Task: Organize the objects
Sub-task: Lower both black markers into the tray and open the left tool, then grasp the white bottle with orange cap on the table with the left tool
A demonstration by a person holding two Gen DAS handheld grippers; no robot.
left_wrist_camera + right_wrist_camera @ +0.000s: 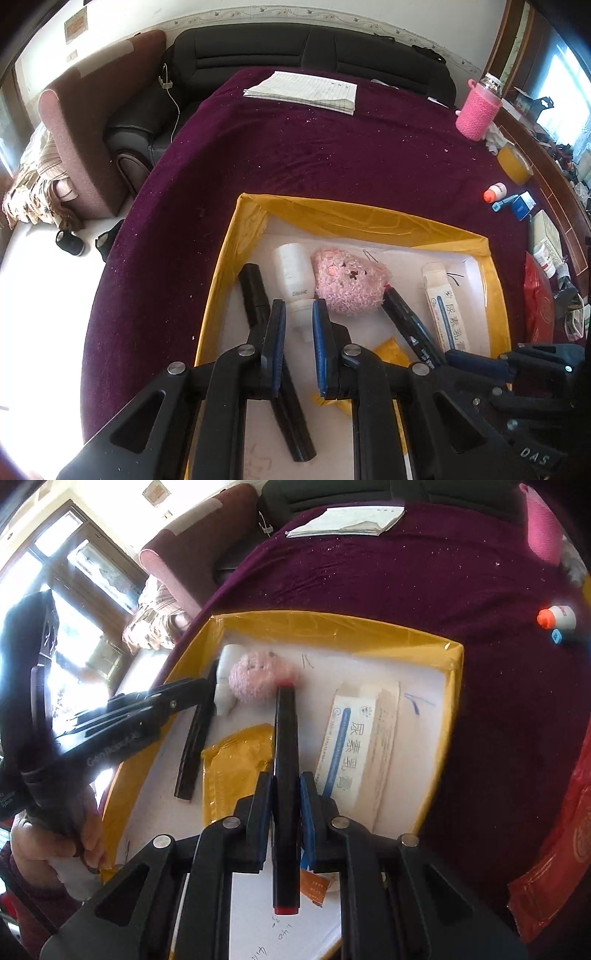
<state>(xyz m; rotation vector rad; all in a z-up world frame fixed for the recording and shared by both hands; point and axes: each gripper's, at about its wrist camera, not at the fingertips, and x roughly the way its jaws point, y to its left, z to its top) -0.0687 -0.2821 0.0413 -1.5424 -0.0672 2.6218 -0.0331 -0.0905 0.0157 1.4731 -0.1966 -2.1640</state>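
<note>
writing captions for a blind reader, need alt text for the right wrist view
The right gripper is shut on a black marker with red ends, over a yellow-rimmed box. The box also holds a pink fuzzy toy, a white carton and a yellow packet; the left gripper reaches in from the left.

Yellow-rimmed tray [332, 626] holding a black marker [286, 760] lengthwise, pink plush [255, 681], white bottle [293, 275], boxed ointment tube [354, 746].

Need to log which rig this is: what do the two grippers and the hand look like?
Both the left gripper and right gripper are black plastic linkages with silver pivot pins and blue finger pads. White lettering marks both bodies. The bare left hand shows a dark red cuff.
</note>
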